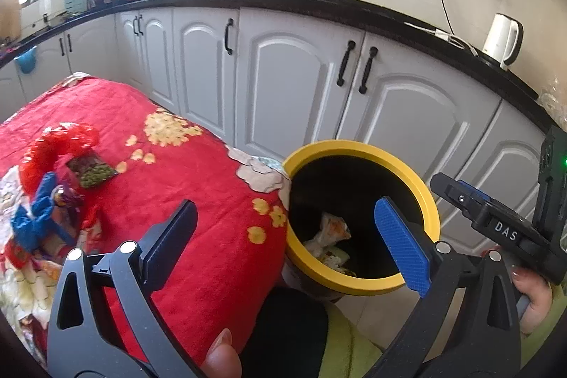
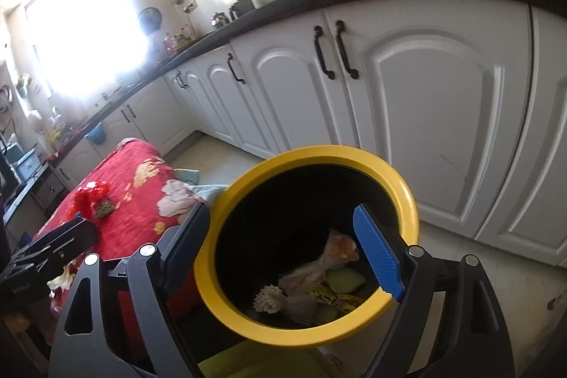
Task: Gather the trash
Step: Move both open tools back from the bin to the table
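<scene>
Both grippers, left gripper (image 1: 288,238) and right gripper (image 2: 280,252), hang open and empty over the yellow-rimmed bin (image 2: 404,186); remaining wrappers (image 1: 71,172) on the red tablecloth (image 1: 198,201) could slip from a shallow pinch.

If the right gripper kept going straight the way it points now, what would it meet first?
Probably the trash in the bin: the right gripper, open and empty, aims down into the yellow-rimmed bin, toward the crumpled wrappers at its bottom. Depth is hard to judge.
</scene>
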Motion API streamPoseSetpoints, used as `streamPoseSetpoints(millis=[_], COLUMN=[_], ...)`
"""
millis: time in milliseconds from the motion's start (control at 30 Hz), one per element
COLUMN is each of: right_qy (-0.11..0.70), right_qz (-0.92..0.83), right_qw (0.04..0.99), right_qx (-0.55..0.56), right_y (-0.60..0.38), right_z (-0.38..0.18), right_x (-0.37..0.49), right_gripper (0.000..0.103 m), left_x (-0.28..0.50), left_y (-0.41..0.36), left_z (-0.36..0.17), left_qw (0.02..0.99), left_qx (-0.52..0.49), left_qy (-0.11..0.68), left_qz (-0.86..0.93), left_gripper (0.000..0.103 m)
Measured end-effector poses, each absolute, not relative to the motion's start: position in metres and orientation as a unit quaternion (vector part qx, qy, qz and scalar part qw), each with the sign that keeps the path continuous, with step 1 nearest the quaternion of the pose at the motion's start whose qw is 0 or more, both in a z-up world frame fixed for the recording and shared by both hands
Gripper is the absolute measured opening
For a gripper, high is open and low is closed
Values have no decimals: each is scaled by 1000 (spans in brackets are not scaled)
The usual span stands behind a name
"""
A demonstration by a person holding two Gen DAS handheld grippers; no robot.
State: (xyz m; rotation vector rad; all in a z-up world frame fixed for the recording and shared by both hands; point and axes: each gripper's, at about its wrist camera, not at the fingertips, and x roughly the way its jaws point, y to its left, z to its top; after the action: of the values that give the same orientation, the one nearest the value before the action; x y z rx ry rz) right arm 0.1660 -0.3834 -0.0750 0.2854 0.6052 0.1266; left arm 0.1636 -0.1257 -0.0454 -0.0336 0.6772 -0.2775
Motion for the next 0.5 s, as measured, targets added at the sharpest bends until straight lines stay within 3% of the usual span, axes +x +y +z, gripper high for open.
streamPoseSetpoints(millis=[500], right_qy=[270], right_qz=[120], right_qw=[951], right_qx=[92], right_y=[-324], right_z=[-46], right_x=[152], right_gripper=[81], left_x=[147], left_y=[-71], left_z=[-16], left_qw=[951], left_qx=[-44], left_qy=[293], left_qz=[-84], left_gripper=[92])
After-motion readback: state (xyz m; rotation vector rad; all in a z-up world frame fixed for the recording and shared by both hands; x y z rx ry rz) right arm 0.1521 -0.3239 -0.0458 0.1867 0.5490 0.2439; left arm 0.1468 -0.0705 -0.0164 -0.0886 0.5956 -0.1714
